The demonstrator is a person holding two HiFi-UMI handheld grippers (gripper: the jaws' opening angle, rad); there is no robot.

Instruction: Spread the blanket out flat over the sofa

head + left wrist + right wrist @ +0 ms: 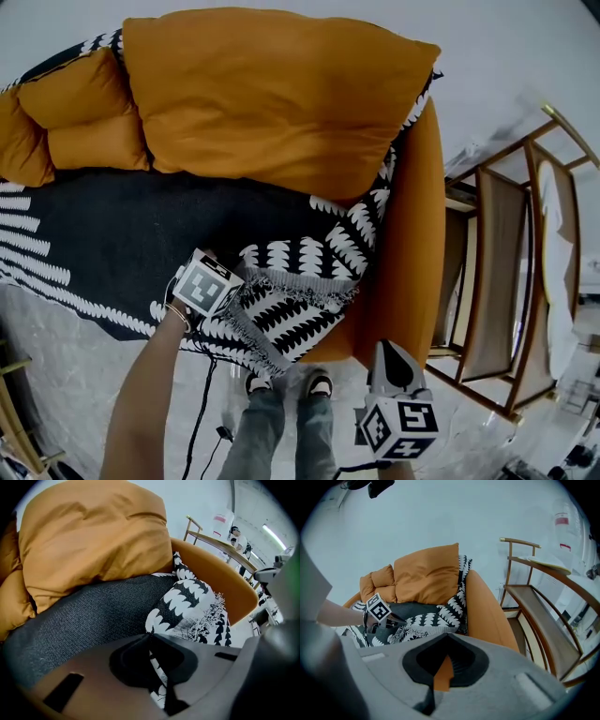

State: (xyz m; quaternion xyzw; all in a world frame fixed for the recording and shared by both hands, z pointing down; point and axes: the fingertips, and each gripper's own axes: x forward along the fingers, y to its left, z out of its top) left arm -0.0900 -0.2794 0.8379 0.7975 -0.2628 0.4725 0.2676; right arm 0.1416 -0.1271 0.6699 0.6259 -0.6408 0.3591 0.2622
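Left gripper (234, 311), head view: jaws clamped on the fringed front hem of the black-and-white leaf-print woven blanket (131, 234), at the front edge of the seat near the right corner. The blanket's long axis runs left-right along the seat of the orange upholstered sofa (417, 244). Its left end hangs over the front edge. Its right end is bunched against the right armrest and climbs behind the big orange back cushion (272, 94). Right gripper (394, 356) is off the sofa, in front of the right armrest and well apart from the blanket.

Left gripper view: jaws (151, 637) closed with a fold of patterned blanket (187, 602) pinched between them. The dark plain side lies flat toward the left, and the cushion (93, 536) sits on its back edge.

Right gripper view: jaws (447, 637) together, nothing held, pointing at the sofa's right armrest (485, 611). The left gripper (391, 618) shows on the blanket (436, 618). A wooden slatted rack (539, 606) stands right of the sofa.
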